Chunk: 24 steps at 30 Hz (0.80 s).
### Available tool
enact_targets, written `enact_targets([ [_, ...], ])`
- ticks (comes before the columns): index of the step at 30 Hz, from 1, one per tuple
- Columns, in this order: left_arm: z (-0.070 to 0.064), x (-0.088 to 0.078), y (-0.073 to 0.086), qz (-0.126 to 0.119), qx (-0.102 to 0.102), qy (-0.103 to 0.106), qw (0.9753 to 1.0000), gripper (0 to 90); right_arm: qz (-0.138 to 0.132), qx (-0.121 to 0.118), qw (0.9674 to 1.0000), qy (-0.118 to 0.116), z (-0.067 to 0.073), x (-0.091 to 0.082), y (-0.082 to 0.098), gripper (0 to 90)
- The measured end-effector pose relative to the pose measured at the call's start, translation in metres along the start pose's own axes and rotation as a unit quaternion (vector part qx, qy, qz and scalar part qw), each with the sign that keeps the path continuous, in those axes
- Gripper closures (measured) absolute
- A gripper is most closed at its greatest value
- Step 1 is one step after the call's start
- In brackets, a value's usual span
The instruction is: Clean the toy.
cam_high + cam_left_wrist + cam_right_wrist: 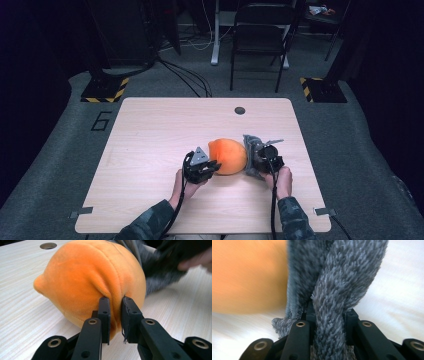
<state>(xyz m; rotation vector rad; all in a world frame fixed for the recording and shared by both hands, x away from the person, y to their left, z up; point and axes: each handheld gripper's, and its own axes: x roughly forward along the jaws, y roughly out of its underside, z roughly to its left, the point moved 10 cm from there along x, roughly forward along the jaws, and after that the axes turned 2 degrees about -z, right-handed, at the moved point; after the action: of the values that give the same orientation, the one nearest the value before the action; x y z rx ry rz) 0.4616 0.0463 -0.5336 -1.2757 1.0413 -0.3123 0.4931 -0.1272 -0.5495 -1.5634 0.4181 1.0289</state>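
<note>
L gripper (115, 302) pinches orange plush (92, 277); R gripper (328, 312) clamps grey cloth (337, 290); floor reads "6" (101, 121).

A pale wooden table (150, 150) with a round hole (240, 110) near its far edge stands on grey carpet (50, 165). Beyond it, a black folding chair (260, 35) sits beside a white post (216, 30), with cables (185, 75) trailing across the floor. Yellow-and-black striped bases (105, 90) flank the far corners. The surroundings are dark.
</note>
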Motion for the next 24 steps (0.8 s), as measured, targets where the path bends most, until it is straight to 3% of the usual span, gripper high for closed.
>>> enact_targets([
  [2, -0.001, 0.0, 0.0, 0.003, 0.004, 0.002, 1.0, 78.6, -0.031, -0.01, 0.9995, -0.003, 0.005, -0.016, -0.014, 73.2],
  [6, -0.004, 0.0, 0.0, 0.006, 0.01, 0.004, 0.9999, 78.6, -0.073, -0.03, 0.9964, -0.033, 0.032, -0.04, -0.035, 73.0],
  [10, -0.005, 0.001, 0.0, 0.004, 0.011, 0.003, 0.9999, 78.5, -0.081, -0.066, 0.9929, -0.057, 0.068, -0.045, -0.04, 72.7],
  [13, -0.005, 0.001, 0.001, 0.006, 0.012, 0.002, 0.9999, 78.3, -0.077, -0.096, 0.9903, -0.065, 0.086, -0.04, -0.038, 72.3],
  [20, -0.005, 0.001, 0.001, 0.006, 0.011, 0.007, 0.9999, 78.3, -0.067, -0.079, 0.9935, -0.048, 0.07, -0.031, -0.034, 72.5],
  [24, -0.005, 0.001, 0.001, 0.007, 0.012, 0.006, 0.9999, 78.4, -0.061, -0.081, 0.9944, -0.029, 0.059, -0.028, -0.031, 72.5],
])
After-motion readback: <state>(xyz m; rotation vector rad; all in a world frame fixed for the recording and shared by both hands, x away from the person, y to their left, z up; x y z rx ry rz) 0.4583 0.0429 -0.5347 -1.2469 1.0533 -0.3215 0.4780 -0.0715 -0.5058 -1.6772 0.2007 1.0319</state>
